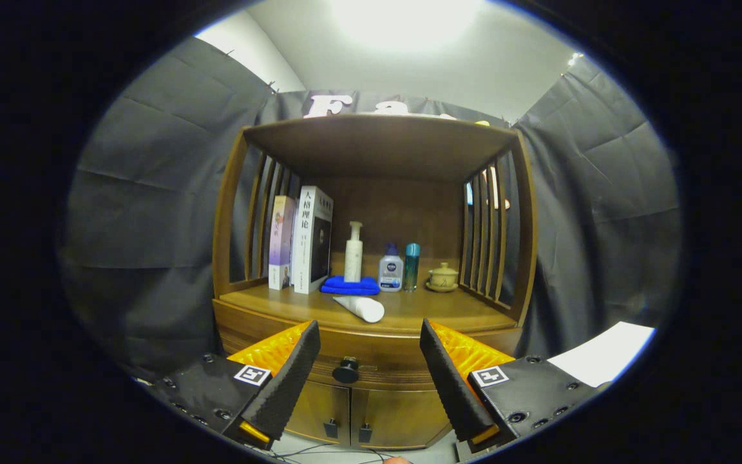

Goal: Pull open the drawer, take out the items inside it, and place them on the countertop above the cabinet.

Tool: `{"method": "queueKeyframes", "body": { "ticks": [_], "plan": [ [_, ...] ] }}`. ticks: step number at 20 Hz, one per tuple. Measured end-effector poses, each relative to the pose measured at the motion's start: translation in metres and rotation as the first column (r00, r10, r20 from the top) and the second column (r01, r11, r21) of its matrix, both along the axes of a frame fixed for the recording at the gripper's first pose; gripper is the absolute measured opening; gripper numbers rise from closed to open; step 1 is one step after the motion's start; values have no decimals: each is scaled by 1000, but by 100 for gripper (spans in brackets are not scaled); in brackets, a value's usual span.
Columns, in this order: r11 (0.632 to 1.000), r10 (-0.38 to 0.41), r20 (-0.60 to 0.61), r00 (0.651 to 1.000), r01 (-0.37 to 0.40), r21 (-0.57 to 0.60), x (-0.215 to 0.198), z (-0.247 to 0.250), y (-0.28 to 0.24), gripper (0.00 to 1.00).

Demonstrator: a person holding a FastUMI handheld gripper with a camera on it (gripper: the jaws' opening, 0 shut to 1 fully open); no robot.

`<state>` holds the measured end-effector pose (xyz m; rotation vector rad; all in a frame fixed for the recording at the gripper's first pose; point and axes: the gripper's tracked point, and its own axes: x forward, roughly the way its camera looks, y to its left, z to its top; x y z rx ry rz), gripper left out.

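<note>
A wooden cabinet stands ahead, its drawer front (377, 361) closed, with a round black knob (346, 370) just beyond and between my fingers. My gripper (370, 341) is open, its two black fingers spread wide to either side of the knob, touching nothing. Above the drawer runs the countertop (429, 312). On it lies a white tube (360, 308) near the front edge. The drawer's inside is hidden.
At the back of the countertop stand two books (300, 241), a folded blue cloth (350, 285), a white pump bottle (353, 252), a small white-and-blue bottle (391, 270), a teal bottle (411, 265) and a lidded cup on a saucer (442, 277). Slatted sides and a wooden top enclose the shelf. Two lower doors (358, 409) sit below.
</note>
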<state>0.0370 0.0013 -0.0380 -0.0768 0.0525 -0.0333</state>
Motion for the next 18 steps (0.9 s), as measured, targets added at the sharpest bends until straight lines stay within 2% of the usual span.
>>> {"method": "queueKeyframes", "body": {
  "ticks": [5,10,18],
  "plan": [
    [1000,19,40,999,-19,7,-36,32,-10,97],
    [998,48,22,999,-49,34,-67,34,-12,97],
    [998,51,36,998,-52,32,-78,42,-20,97]
  ]
}}
